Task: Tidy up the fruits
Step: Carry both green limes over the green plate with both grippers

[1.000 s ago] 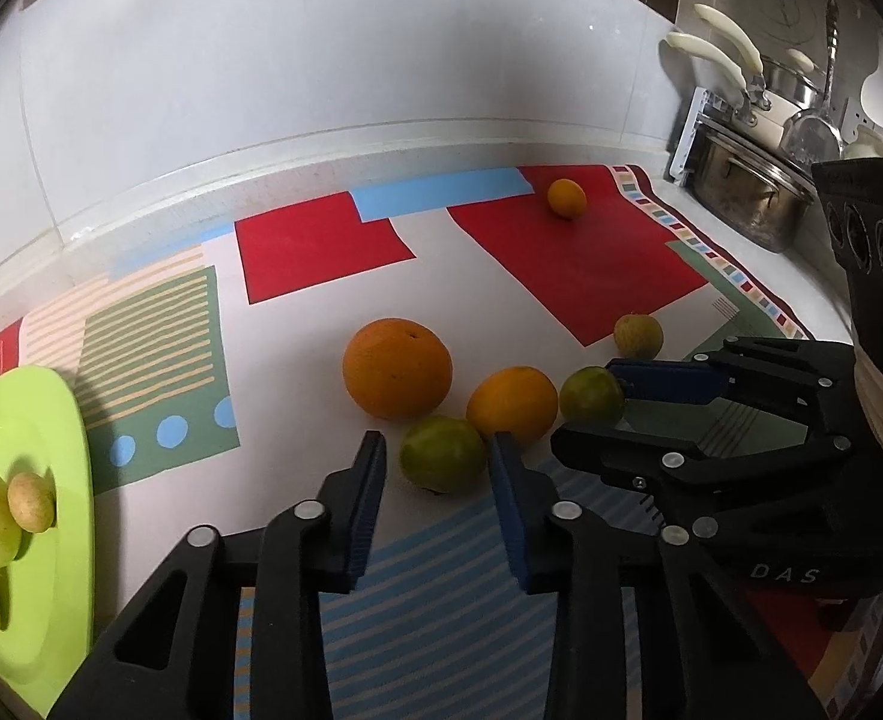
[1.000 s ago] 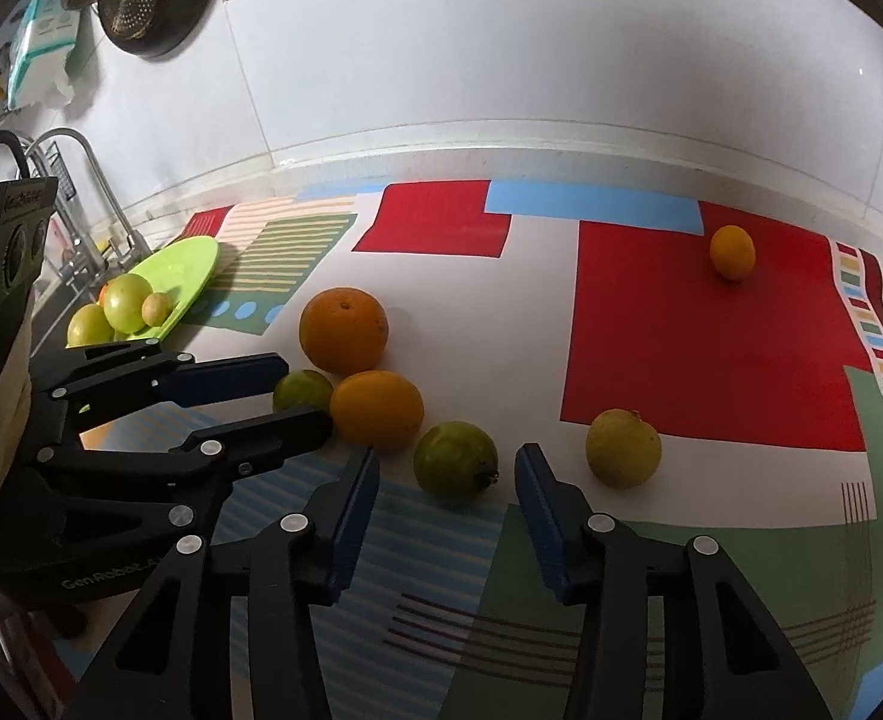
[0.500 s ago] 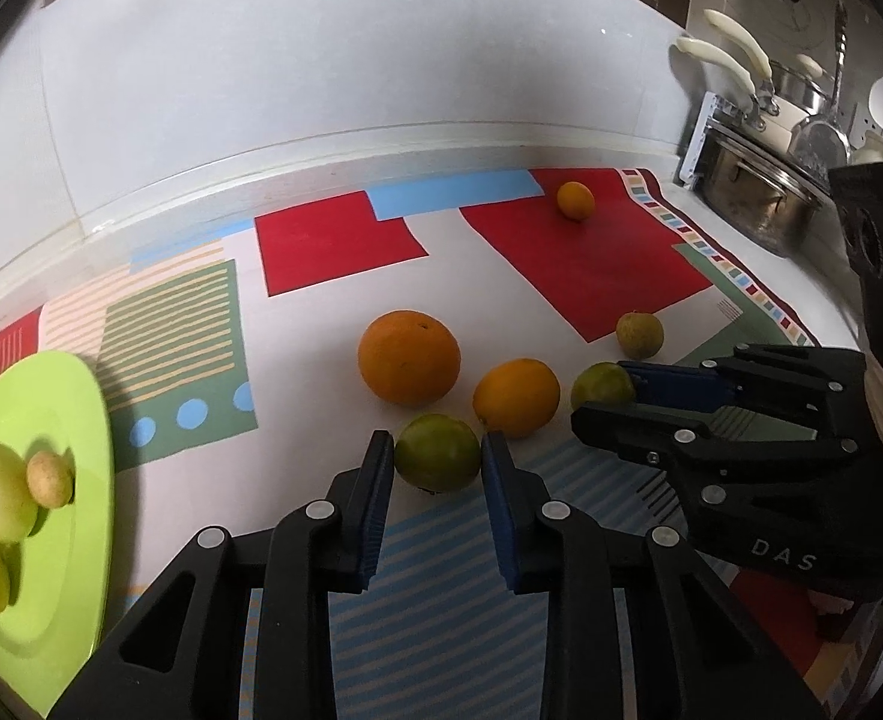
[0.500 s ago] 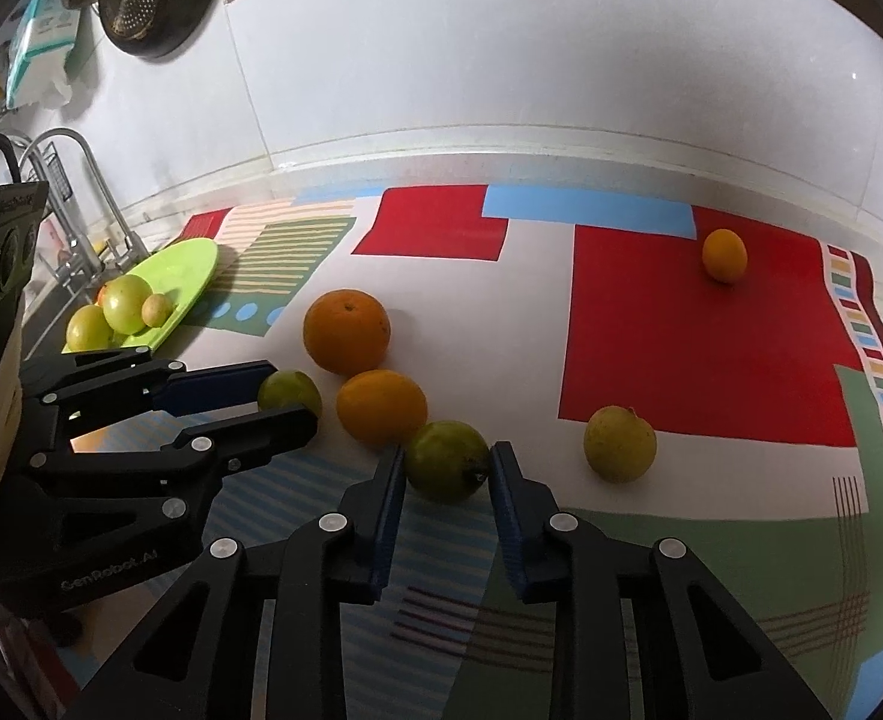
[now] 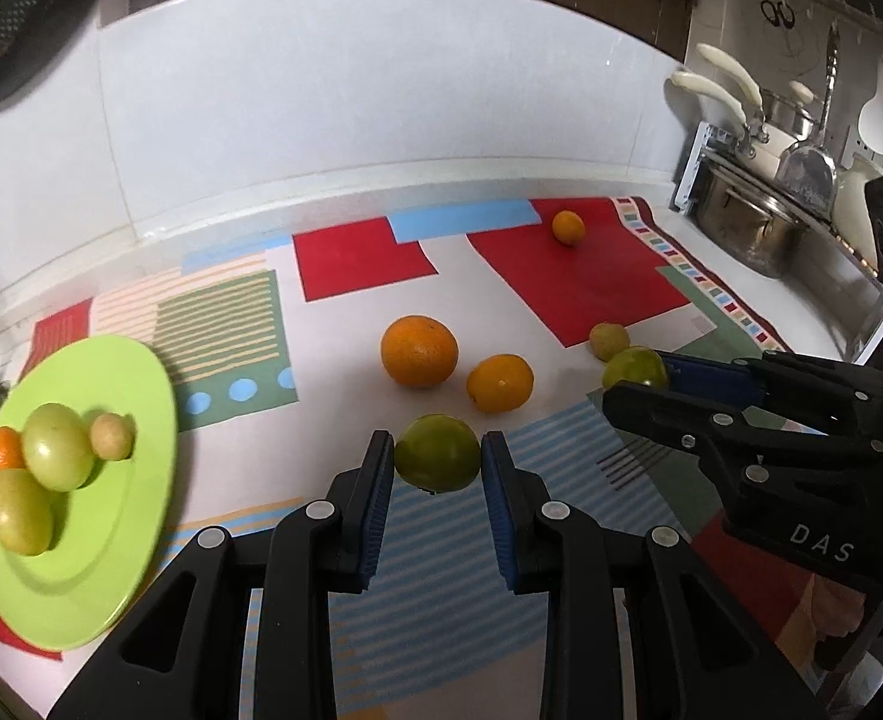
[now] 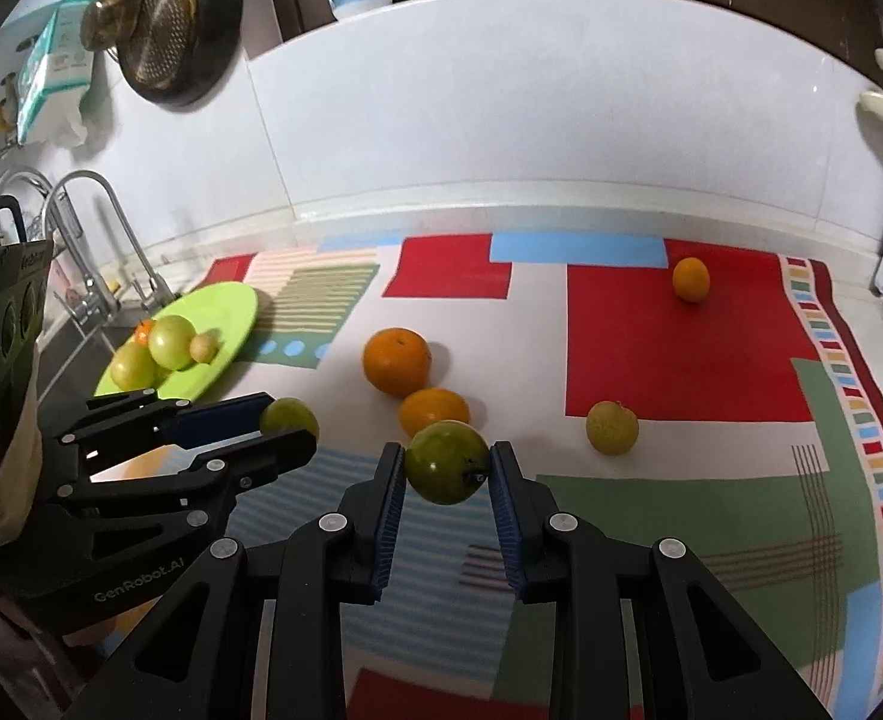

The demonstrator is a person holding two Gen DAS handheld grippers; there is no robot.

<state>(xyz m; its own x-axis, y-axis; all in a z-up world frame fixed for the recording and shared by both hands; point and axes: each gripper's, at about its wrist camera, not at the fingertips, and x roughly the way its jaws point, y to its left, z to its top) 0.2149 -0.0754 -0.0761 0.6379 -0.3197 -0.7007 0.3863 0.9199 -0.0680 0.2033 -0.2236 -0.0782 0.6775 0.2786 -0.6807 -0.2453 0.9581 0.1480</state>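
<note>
A kitchen bench [image 5: 621, 276] against a white splashback, covered by a mat of red, blue and green blocks. Step in hand: both tools have picked fruit for transfer. The left tool [image 5: 438, 459] is clenched on a green fruit [image 5: 437, 461]; the right tool [image 6: 447, 471] is clenched on a second green fruit [image 6: 446, 468], glossy, round, with a dark stem scar. The green plate [image 5: 141, 420] at the left already carries four fruits. A large orange [image 5: 419, 351], a smaller orange [image 5: 499, 383], a yellowish fruit [image 6: 611, 427] and a far small orange [image 6: 691, 279] lie loose on the mat. The next move probably calls for carrying each fruit to the plate and setting it in a free spot without rolling.
</note>
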